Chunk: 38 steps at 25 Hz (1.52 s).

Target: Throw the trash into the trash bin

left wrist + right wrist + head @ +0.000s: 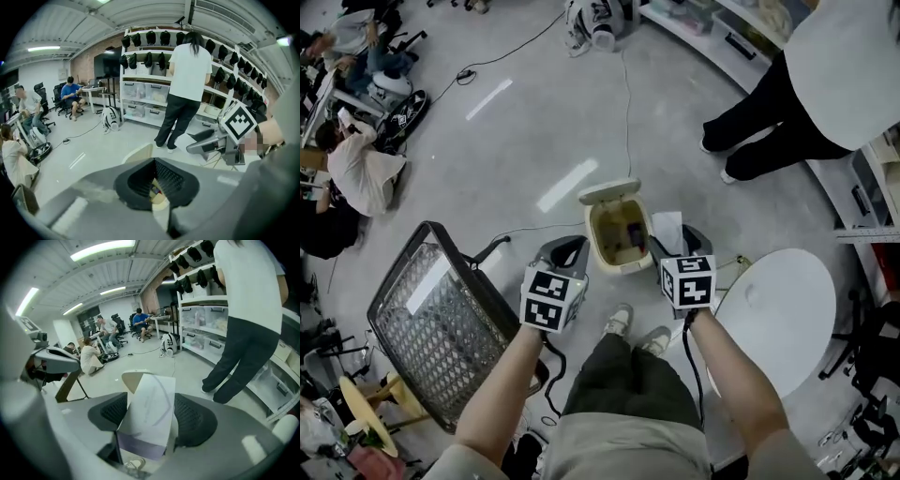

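Observation:
A cream trash bin [619, 251] stands on the floor with its lid [609, 192] flipped up; some dark trash lies inside. My right gripper [680, 242] is at the bin's right rim, shut on a white carton [667, 229]. In the right gripper view the carton [147, 413] fills the space between the pads, with the bin lid [132, 378] just beyond it. My left gripper [566, 251] hangs at the bin's left rim, open and holding nothing. Through its jaws in the left gripper view I see the bin [157, 197] below, and the right gripper [220, 140] opposite.
A black mesh office chair [441, 319] stands close on the left, and a white round table [778, 305] on the right. A person [806, 103] stands by the shelves beyond the bin. A cable [628, 112] runs across the floor. Several people sit at far left.

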Motion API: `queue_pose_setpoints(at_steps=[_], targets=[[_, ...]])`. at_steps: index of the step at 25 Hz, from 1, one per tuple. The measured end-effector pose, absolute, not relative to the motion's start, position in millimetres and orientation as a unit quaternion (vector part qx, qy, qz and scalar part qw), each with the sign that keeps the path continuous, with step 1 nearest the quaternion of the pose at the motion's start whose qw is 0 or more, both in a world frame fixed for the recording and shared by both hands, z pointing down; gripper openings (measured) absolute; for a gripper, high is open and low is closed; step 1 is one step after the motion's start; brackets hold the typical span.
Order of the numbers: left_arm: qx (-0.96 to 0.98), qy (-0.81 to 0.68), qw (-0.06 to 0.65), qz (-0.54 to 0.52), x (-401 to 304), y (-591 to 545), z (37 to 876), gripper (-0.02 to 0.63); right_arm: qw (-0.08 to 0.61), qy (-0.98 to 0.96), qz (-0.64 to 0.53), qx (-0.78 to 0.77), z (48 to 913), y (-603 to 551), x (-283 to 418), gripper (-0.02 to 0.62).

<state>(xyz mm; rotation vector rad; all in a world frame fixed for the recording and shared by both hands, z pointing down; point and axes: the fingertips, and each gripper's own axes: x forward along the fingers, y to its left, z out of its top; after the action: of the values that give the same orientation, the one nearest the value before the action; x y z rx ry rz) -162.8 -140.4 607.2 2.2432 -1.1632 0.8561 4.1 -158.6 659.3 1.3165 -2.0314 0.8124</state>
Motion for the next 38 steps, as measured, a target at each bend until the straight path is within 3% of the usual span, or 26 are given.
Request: queue_pose_setpoints(at_steps=[10,21,29,38], targets=[[0.787,-0.430,0.295,0.330,-186.8,-142.2,728.3,0.002,0.364,-0.755,0.344,0.423,806.8,-160.2,-45.3,0.322],[0.767,-0.420,0.333,0.353,-203.0,-123.9,816.1,0.002,0.401,-0.741,0.362,0.399,908.4,-149.8,-71.8,0.325],[0.767,-0.415,0.340,0.352,-200.7,-112.7,815.1,0.002,0.386,-0.741,0.362,0.413,897.0,-153.0,-58.6,0.333],[0.790,-0.411,0.294,0.347,-183.0,-123.3,743.1,0.002,0.334,-0.763,0.325,0.448,786.7,-151.7,-20.7,0.299]])
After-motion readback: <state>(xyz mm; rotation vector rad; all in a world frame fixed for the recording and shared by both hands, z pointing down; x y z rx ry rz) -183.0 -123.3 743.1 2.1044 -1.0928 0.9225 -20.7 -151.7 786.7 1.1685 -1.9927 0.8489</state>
